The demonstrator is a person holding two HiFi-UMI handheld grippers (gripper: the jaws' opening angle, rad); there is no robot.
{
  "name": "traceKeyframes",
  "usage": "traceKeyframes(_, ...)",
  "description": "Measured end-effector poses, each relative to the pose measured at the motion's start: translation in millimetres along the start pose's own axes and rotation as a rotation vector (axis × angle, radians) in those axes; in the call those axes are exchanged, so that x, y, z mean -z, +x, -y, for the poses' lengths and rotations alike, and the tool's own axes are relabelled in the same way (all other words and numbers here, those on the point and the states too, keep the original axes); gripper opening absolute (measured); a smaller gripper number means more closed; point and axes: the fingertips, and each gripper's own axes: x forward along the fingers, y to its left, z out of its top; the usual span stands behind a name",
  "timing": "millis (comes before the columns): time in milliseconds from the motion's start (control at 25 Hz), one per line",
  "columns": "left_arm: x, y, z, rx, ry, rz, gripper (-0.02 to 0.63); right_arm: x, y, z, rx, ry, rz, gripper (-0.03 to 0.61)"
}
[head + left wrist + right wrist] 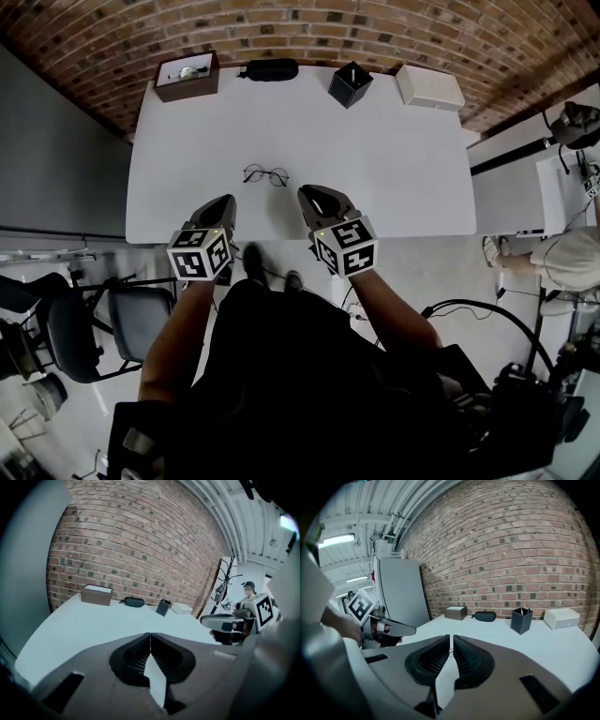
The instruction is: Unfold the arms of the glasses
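Round wire-rimmed glasses (265, 174) lie with their arms folded on the white table (394, 159), near its front edge. My left gripper (228, 200) hovers just short of them on the left, over the table's edge, jaws shut and empty. On the right my right gripper (307, 193) is likewise shut and empty, its tip a little nearer the glasses. The left gripper view shows shut jaws (150, 634) with the right gripper (220, 619) beside them. In the right gripper view the jaws (451, 637) meet, and the left gripper (396, 629) shows at the left. Neither touches the glasses.
Along the table's far edge stand a brown box (187, 75), a black glasses case (269, 69), a black pen holder (350, 83) and a white box (429, 86). Chairs (131, 319) stand on the floor to the left; a person sits at the right edge (562, 258).
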Motion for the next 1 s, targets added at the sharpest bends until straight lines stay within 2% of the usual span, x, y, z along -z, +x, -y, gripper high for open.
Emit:
traceKeyframes(120, 6, 16, -11, 0.007, 0.022, -0.030, 0.011, 10, 18, 0, 0.003, 0.008, -0.044, 0.011)
traceKeyframes(280, 17, 32, -28, -0.002, 0.001, -0.079, 0.011, 29, 38, -1, 0.006, 0.014, -0.106, 0.011)
traceKeyframes(520, 28, 61, -40, 0.056, 0.014, -0.117, 0.017, 51, 67, 7, 0.028, 0.032, -0.193, 0.011)
traceKeyframes(760, 46, 85, -47, 0.113, 0.058, -0.192, 0.112, 75, 93, 13, 0.046, 0.037, -0.261, 0.011)
traceKeyframes(1000, 63, 111, -55, 0.129, 0.080, -0.267, 0.115, 103, 110, 22, 0.055, 0.050, -0.335, 0.012)
